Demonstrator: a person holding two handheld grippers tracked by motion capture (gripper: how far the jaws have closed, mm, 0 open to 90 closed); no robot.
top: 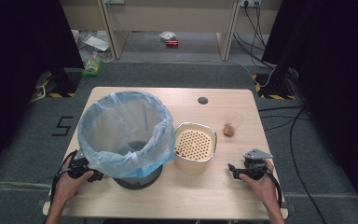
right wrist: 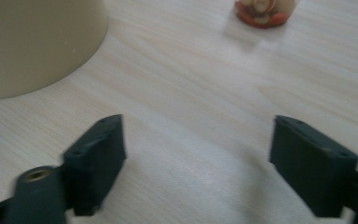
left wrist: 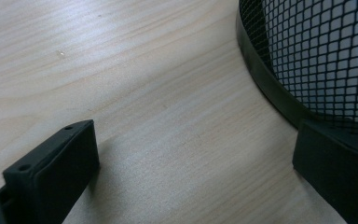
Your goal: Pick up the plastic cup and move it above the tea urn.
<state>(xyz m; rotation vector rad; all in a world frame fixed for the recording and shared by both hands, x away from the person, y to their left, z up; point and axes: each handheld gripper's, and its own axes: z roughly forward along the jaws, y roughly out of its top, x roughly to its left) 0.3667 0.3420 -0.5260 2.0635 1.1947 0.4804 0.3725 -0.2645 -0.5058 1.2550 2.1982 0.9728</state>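
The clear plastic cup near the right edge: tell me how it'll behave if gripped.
The clear plastic cup looks thin-walled, so it would likely flex or crumple under a firm squeeze. Only a little food sits at its bottom, so it is probably light. Being tall and narrow, it may tip if nudged.

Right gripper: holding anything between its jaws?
No. The right gripper has its jaws wide apart over bare table, with the clear cup far ahead.
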